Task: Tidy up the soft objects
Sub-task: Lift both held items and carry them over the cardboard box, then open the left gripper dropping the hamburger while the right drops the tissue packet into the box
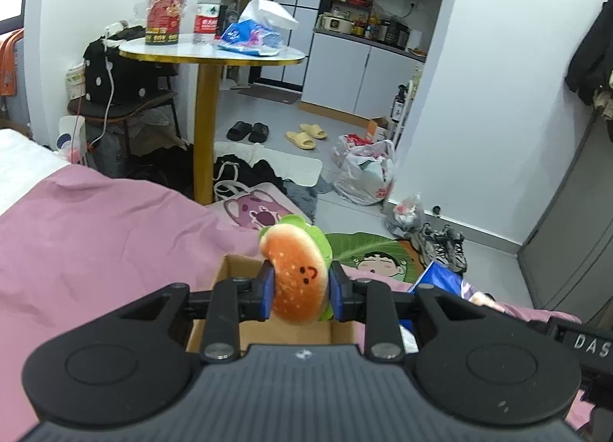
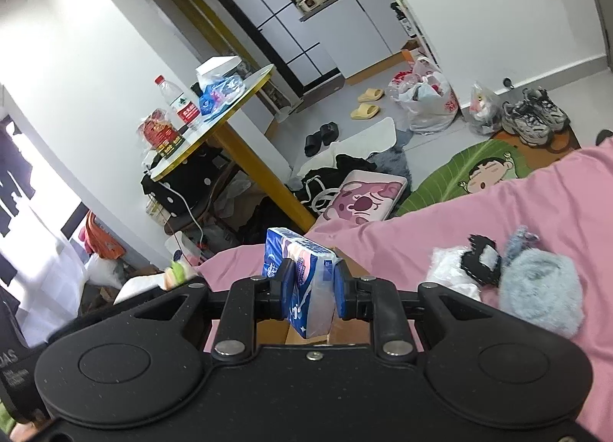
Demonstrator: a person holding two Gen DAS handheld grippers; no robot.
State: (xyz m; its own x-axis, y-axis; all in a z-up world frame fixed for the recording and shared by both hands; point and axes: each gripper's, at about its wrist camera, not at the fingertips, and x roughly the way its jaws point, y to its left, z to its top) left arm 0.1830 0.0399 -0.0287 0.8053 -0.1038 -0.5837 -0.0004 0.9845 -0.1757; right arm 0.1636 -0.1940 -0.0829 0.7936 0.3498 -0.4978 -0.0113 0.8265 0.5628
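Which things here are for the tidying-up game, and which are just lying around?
For the job:
- burger plush, in the left hand-held gripper
- tissue pack, in the right hand-held gripper
- cardboard box
- fluffy blue thing on the pink bedsheet

Just lying about:
- water bottle
- yellow slippers
- sneakers

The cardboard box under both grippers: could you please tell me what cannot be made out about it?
- Left wrist view: the cardboard box interior is mostly hidden by the burger plush and the gripper body.
- Right wrist view: only slivers show behind the tissue pack; contents unseen.
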